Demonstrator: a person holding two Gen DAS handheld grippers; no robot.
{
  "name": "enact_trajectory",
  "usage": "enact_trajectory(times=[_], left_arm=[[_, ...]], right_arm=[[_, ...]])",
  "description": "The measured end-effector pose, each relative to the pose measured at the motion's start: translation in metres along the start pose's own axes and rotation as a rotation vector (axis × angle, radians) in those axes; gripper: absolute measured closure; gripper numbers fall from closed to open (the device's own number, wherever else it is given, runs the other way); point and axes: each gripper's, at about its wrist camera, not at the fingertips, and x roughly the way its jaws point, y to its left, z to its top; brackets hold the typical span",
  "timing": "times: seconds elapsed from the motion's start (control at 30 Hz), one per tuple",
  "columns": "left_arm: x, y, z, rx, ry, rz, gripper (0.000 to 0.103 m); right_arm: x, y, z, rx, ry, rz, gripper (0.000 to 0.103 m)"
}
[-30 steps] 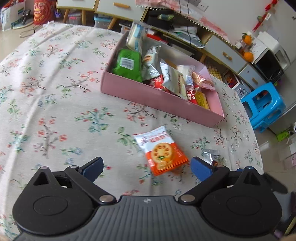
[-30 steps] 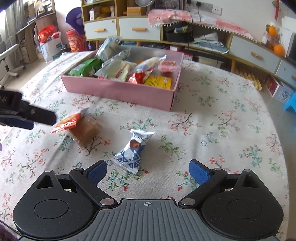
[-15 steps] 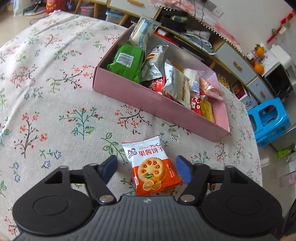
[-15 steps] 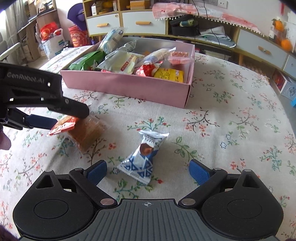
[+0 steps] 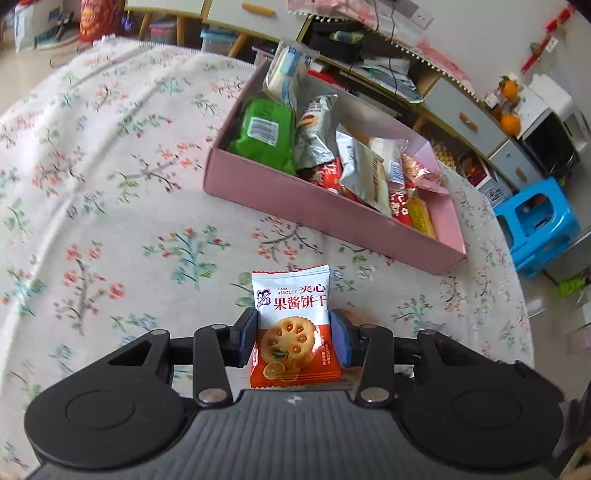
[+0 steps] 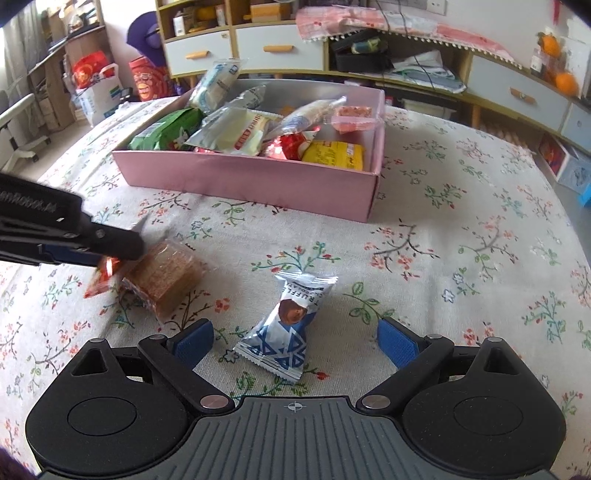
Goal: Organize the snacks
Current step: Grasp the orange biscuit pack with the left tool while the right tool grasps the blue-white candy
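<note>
The left gripper [image 5: 293,338] is closing, its blue pads touching a glossy orange-and-white rectangular biscuit packet [image 5: 291,325], while the right gripper [image 6: 293,341] gapes wide around a crinkly blue-and-white truffle wrapper [image 6: 286,328].

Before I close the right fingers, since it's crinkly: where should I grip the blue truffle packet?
Grip the blue truffle packet across its plump middle, coming from above with the right gripper. It lies flat on the tablecloth, lengthwise between the open fingers; the crimped ends would likely slip.

We see a long low cabinet [image 6: 424,55] with grey drawers along the pale wall [image 5: 480,29] at twelve o'clock, a blue plastic stool [image 5: 539,225] at three o'clock, oranges [image 5: 509,123] above it.
</note>
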Motion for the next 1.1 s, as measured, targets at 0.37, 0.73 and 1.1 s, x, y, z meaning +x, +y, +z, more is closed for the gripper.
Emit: enact_trajectory(times=[0.37,0.73,1.1], left_arm=[[-0.012,0.024,-0.016,0.228,-0.089,0.113,0.063],[-0.02,0.034,-0.037,0.301,-0.181,0.075,0.029],[-0.019,0.031,-0.041,0.357,-0.215,0.109,0.055]], right_arm=[[-0.007,-0.015,-0.011,0.08,-0.073,0.03,0.008],[-0.009,-0.01,-0.023,0.023,-0.157,0.003,0.018],[-0.008,0.001,-0.013,0.004,-0.141,0.026,0.064]])
